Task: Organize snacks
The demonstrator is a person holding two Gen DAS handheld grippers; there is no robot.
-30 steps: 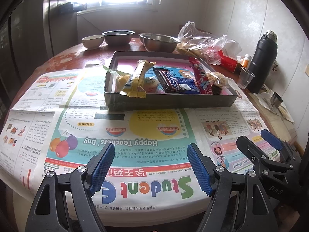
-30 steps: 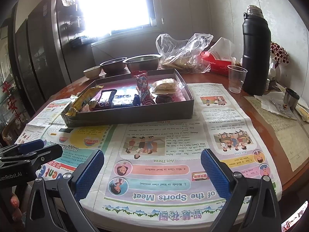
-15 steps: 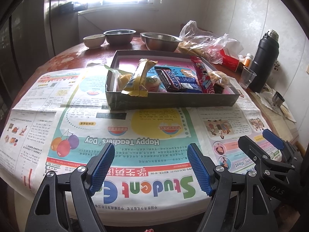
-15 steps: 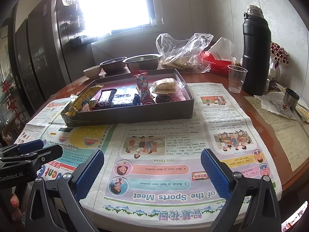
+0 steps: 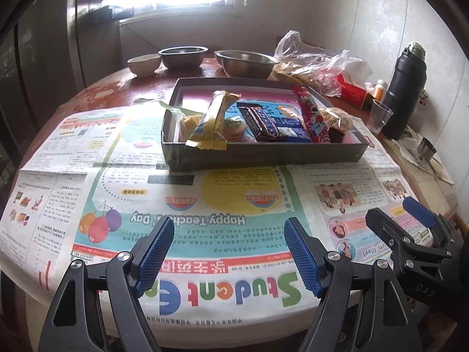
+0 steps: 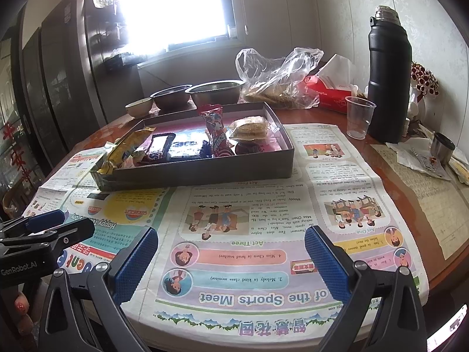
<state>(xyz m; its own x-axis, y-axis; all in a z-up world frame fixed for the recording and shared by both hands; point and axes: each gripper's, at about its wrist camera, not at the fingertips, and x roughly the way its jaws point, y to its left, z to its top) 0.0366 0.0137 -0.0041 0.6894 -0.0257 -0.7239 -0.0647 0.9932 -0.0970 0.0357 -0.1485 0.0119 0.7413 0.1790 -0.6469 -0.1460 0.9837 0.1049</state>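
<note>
Reaching from here carries some risk. The left gripper point(image 5: 228, 252) and the right gripper point(image 6: 231, 261) both stand with jaws wide and empty, above the newspaper point(image 5: 234, 205), well apart from the tray point(image 5: 263, 155). The snacks already lie inside the tray; the yellow packet point(image 5: 214, 120) hangs over its front wall. A careless push could tip this packet out, or drag the loose newspaper and move the tray.
</note>
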